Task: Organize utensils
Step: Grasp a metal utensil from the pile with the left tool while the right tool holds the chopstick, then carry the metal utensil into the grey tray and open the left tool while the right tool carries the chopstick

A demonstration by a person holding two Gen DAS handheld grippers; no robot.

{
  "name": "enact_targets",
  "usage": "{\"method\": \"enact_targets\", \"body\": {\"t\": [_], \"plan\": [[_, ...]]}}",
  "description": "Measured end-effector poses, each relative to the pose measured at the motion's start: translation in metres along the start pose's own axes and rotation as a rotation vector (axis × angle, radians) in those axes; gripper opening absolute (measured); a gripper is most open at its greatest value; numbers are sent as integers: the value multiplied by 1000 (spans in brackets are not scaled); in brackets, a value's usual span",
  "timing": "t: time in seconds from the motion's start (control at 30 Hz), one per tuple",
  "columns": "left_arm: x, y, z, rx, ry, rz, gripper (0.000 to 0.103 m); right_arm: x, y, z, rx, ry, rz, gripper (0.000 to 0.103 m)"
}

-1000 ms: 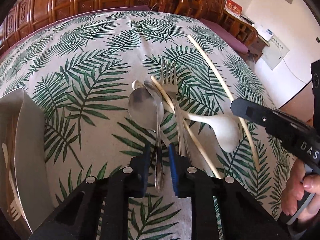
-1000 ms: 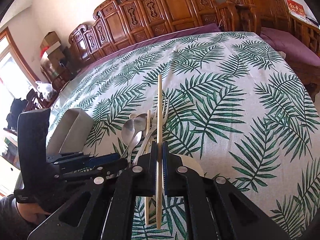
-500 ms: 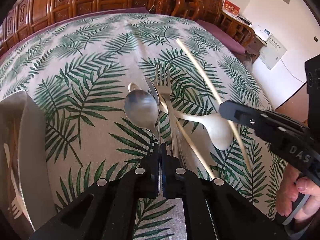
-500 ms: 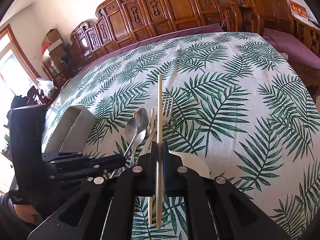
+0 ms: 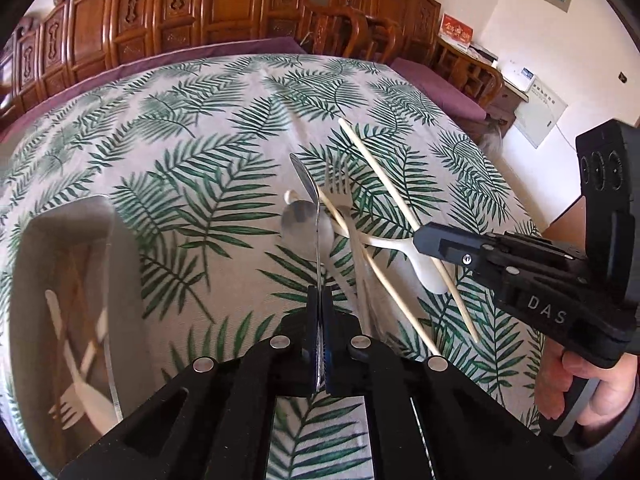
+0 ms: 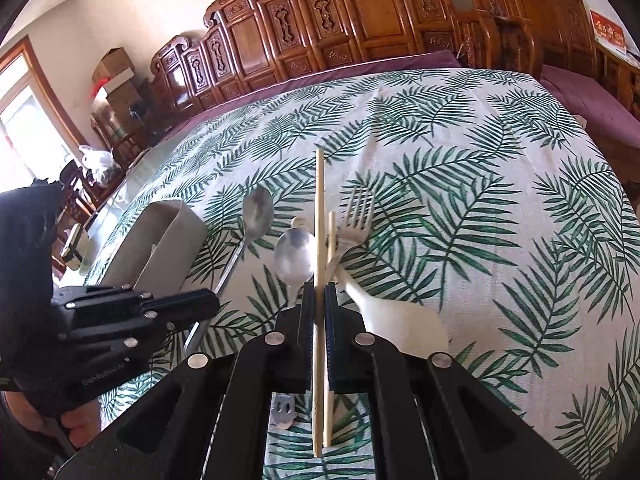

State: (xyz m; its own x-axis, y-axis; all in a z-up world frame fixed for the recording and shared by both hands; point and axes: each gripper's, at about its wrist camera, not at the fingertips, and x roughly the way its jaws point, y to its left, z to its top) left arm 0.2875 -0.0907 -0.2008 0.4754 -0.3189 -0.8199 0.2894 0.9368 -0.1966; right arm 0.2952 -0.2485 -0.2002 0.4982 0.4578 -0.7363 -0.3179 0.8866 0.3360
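Observation:
My left gripper (image 5: 319, 300) is shut on the handle of a metal spoon (image 5: 310, 192) and holds it lifted above the table; the spoon also shows in the right wrist view (image 6: 258, 210). My right gripper (image 6: 319, 296) is shut on a wooden chopstick (image 6: 319, 216) and holds it above the pile; it also shows in the left wrist view (image 5: 384, 184). On the leaf-print cloth lie a second metal spoon (image 6: 294, 254), a metal fork (image 6: 356, 216), a second chopstick (image 5: 376, 276) and a white plastic spoon (image 6: 396, 314).
A grey utensil tray (image 5: 108, 240) stands at the left, holding a white plastic fork (image 5: 76, 400) and wooden sticks. It also shows in the right wrist view (image 6: 160, 240). Carved wooden chairs (image 6: 360, 20) line the far edge of the table.
My left gripper has shut on the metal spoon's handle and lifted it off the pile. My right gripper has risen with the chopstick.

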Motion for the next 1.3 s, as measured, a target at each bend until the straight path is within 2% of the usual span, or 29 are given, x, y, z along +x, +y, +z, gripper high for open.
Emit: {"method": "enact_targets", "body": {"t": [0.73,1.3], "plan": [[-74,52,-26,-14,-76,49,1,13,48,-21,-82,52,18,6],[-86,132,-46,-106,-101,72,1,11,90,-19,-114,47,37,6]]}}
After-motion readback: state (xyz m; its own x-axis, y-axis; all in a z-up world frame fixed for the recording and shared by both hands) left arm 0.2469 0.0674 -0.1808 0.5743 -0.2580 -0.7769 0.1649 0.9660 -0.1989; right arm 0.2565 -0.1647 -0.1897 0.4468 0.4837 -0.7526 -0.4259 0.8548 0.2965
